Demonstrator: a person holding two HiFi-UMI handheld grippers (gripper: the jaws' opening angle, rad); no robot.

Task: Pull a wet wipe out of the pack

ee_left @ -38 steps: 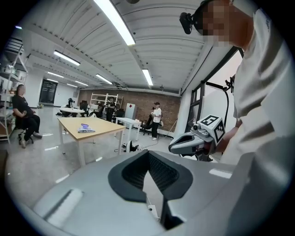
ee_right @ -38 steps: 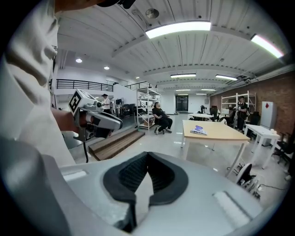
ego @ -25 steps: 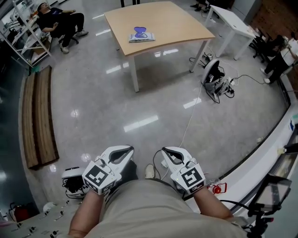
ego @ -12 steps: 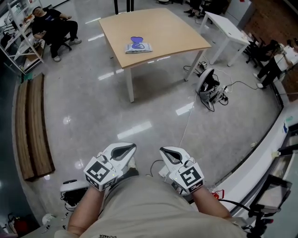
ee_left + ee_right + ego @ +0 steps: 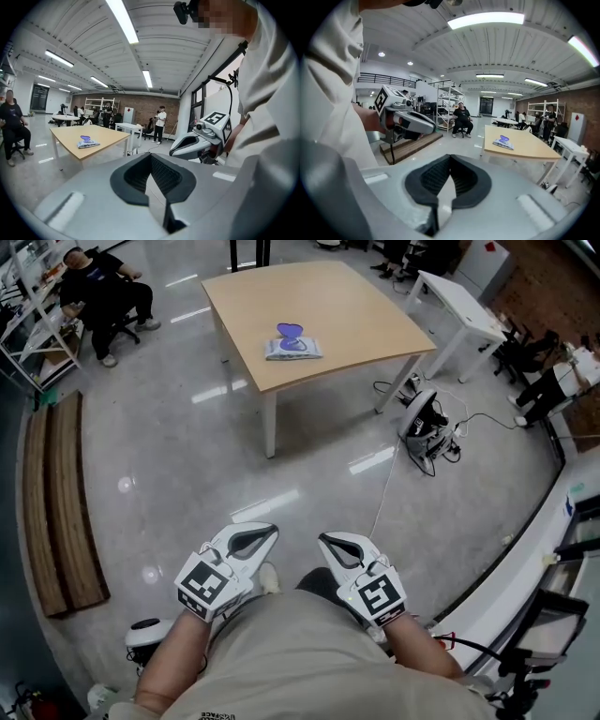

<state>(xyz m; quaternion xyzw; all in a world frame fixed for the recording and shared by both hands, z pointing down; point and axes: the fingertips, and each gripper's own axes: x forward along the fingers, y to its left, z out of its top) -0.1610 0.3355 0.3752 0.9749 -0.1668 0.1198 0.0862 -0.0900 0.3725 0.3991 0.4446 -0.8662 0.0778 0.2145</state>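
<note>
Wet-wipe pack (image 5: 292, 343), flat, pale and topped with a purple lid, is seen in the head view lying on the light wooden square table (image 5: 356, 306), near the table's middle. The left gripper (image 5: 271, 530) and the right gripper (image 5: 323, 539), both grey-white with black-and-white marker cubes, are held side by side, well apart from the table, over the glossy grey floor (image 5: 187, 446). Each is pointed towards the table. A seated person in dark clothes (image 5: 101, 285) is seen beyond the table's left corner.

In the left gripper view, the jaws of the left gripper (image 5: 151, 157) are closed tip to tip, and nothing is held between them. The wet-wipe pack (image 5: 88, 142) is seen on the table (image 5: 70, 135), well beyond the jaws. The right gripper (image 5: 174, 151) appears to the table's right.

In the right gripper view, the jaws of the right gripper (image 5: 450, 159) are likewise brought together on nothing. The wet-wipe pack (image 5: 503, 141) lies on the table (image 5: 529, 149), untouched, and the left gripper (image 5: 432, 127) is seen to the left of the table.
</note>
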